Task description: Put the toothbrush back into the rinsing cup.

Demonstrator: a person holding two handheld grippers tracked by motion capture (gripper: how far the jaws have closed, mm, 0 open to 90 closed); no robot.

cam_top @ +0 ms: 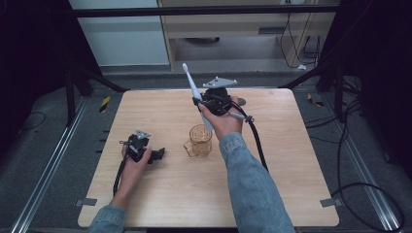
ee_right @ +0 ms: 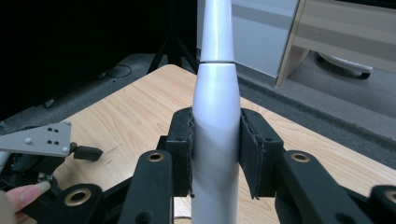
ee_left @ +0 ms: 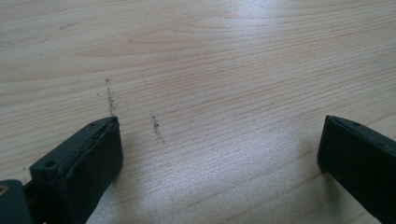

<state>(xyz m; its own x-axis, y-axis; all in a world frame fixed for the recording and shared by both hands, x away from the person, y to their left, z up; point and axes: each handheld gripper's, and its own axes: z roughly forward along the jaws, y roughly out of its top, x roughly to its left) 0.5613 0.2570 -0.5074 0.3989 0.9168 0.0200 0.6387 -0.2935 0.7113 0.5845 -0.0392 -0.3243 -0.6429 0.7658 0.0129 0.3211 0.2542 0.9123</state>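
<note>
right gripper [cam_top: 200,105]: jaws clenched on the white electric toothbrush [cam_top: 193,90], held up over the far middle of the table [cam_top: 291,194], brush head tilted up and away
toothbrush grip: pads pinch the thick handle [ee_right: 215,140] from both sides
left gripper [ee_left: 219,154]: jaws spread wide, nothing between them, resting low on the wood at the left
amber glass mug [cam_top: 199,141]: upright mid-table, just below the toothbrush, handle toward the person
step (guess): toothbrush carried above the mug, likely to be stood inside
next: lower the handle end straight into the mug mouth, then let go
room: bare wood all round the mug; table edges well apart; left gripper well clear
</note>
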